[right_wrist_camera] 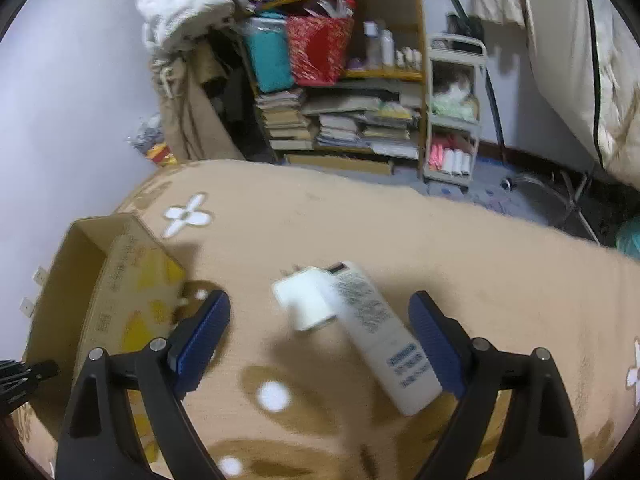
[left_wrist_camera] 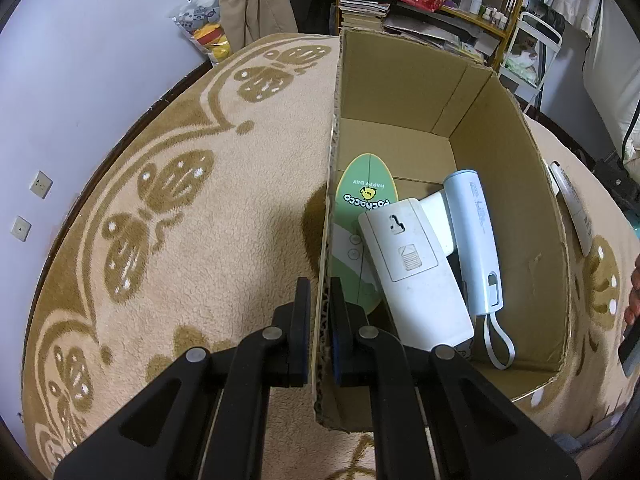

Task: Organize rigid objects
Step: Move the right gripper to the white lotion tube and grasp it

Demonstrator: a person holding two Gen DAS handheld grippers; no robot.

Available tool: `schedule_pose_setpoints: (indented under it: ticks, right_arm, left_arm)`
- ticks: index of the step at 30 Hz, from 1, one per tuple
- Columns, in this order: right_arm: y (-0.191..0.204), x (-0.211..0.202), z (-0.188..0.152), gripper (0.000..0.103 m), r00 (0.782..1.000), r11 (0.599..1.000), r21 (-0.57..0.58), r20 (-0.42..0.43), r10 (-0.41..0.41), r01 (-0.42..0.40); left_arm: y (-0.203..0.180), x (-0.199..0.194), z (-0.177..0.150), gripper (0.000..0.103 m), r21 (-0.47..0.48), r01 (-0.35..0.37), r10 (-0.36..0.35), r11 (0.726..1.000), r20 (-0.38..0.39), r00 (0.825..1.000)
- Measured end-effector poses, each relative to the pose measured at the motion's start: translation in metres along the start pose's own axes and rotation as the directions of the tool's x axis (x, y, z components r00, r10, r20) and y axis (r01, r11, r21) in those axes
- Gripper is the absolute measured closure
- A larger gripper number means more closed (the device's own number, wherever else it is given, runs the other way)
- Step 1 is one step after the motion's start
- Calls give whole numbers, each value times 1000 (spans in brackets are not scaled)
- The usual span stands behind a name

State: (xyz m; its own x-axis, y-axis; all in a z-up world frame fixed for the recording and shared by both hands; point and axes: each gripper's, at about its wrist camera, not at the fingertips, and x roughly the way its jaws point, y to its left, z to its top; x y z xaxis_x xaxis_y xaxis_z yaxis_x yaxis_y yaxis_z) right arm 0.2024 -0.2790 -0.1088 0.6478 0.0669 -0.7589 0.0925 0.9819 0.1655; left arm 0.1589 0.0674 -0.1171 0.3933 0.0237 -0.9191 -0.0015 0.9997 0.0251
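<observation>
A cardboard box (left_wrist_camera: 516,184) stands open on a beige patterned rug (left_wrist_camera: 200,208). My left gripper (left_wrist_camera: 321,304) is shut on the box's near left wall. Inside lie a green oval board (left_wrist_camera: 362,200), a white flat device (left_wrist_camera: 412,264) and a pale blue hair dryer (left_wrist_camera: 476,236). In the right wrist view my right gripper (right_wrist_camera: 320,332) is open above the rug (right_wrist_camera: 400,232), its fingers on either side of a white remote-like device (right_wrist_camera: 380,332) with a white block (right_wrist_camera: 306,300) at its far end. The box (right_wrist_camera: 116,280) stands to its left.
A white remote (left_wrist_camera: 572,204) lies on the rug just outside the box's right wall. A cluttered bookshelf (right_wrist_camera: 340,80), a white cart (right_wrist_camera: 456,112) and a bag of plush toys (left_wrist_camera: 204,24) stand beyond the rug. A lilac wall (left_wrist_camera: 80,60) is on the left.
</observation>
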Motion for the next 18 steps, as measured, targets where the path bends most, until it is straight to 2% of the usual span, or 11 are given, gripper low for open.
schedule_pose_setpoints:
  ticks: [7,12,18]
  right_arm:
    - [-33,33,-12,8,995,998,10,-82,-60,61]
    - [-38,51,-22,8,988,996,-25,-127,-90,88]
    - [-36,63,-29,9,985,993,-64,-137,-108,100]
  left_arm:
    - [0,0,0,94,4,-4,4,1000,1,1000]
    - [0,1,1,94,8,-7,7,1000,1,1000]
    - [0,2,1,94,9,-7,7,1000,1,1000]
